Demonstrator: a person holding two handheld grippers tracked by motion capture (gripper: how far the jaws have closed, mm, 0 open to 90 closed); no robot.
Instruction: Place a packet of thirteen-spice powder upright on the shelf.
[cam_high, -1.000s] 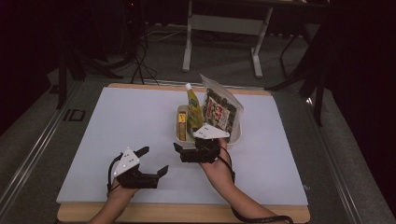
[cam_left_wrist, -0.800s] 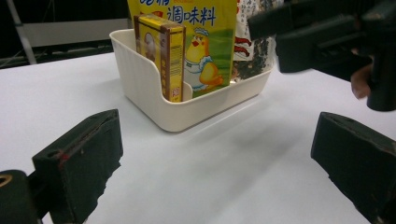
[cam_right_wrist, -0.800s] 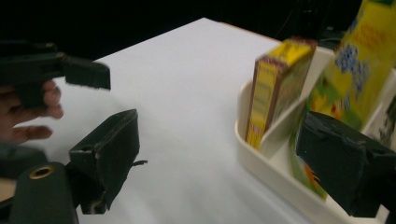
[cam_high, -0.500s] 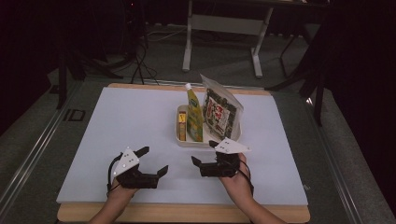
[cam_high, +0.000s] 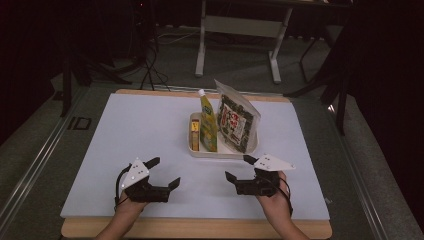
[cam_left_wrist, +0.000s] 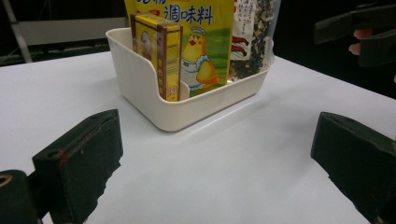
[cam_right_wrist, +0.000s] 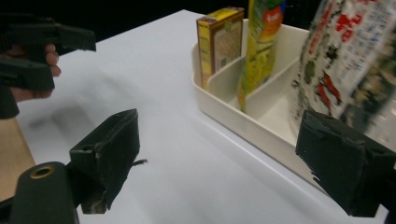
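Note:
A cream divided tray (cam_high: 220, 151) stands mid-table, holding a small yellow box (cam_high: 194, 136), a yellow seasoning pouch (cam_high: 208, 126) and a clear bag of dark snack mix (cam_high: 237, 123). My left gripper (cam_high: 163, 173) rests open near the front edge, left of the tray, with nothing between its jaws. My right gripper (cam_high: 240, 169) sits open just in front of the tray, also holding nothing. In the left gripper view the tray (cam_left_wrist: 177, 109), box (cam_left_wrist: 161, 51) and pouch (cam_left_wrist: 205, 42) stand ahead. The right gripper view has the tray (cam_right_wrist: 243, 116) at the right, the box (cam_right_wrist: 219, 42) upright in it.
The white tabletop (cam_high: 130, 135) spreads wide to the left of the tray. A wooden edge (cam_high: 200, 227) runs along the front. Beyond the table, a metal stand (cam_high: 240, 30) and cables lie on a dark floor.
My right gripper drew back from the tray toward the front edge and now rests open on the table. The left gripper stayed put.

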